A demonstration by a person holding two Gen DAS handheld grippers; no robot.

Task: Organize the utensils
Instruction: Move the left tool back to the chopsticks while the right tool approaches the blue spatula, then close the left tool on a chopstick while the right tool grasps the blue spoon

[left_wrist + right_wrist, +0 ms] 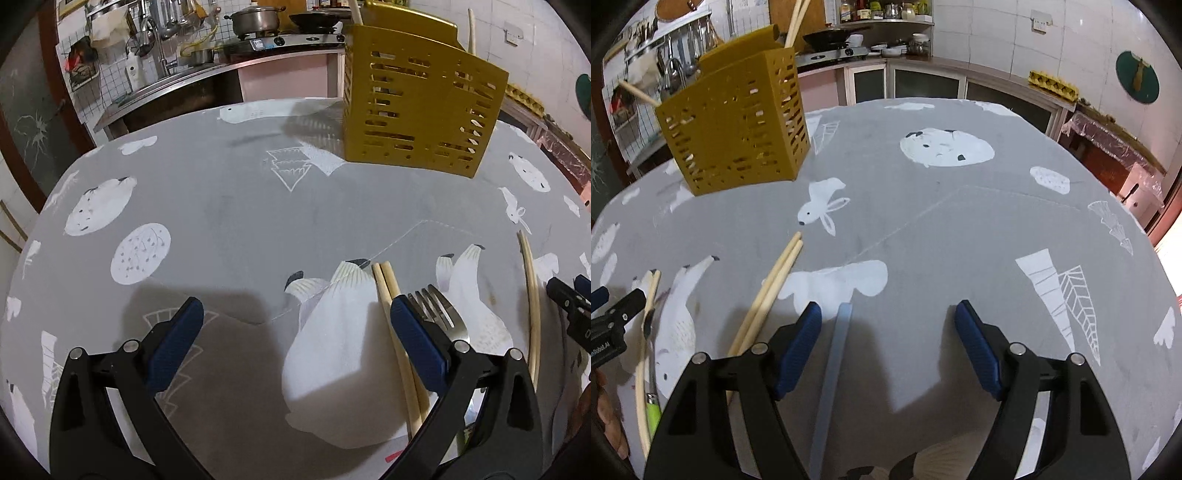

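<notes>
A yellow slotted utensil holder (421, 110) stands at the far side of the grey table and holds chopsticks; it also shows in the right wrist view (738, 129). My left gripper (295, 314) is open and empty above the cloth. A pair of chopsticks (391, 314) and a metal fork (443, 314) lie by its right finger. A single chopstick (532, 295) lies further right. My right gripper (888, 321) is open and empty. A pale blue straw-like stick (831, 376) lies between its fingers, near the left one. A chopstick pair (772, 288) lies to its left.
The table wears a grey cloth (960, 229) with white animal prints. A green-handled item (653, 410) lies at the near left. A kitchen counter with stove, pots and sink (258, 33) runs behind the table. The left gripper's tip (613, 314) shows at the left edge.
</notes>
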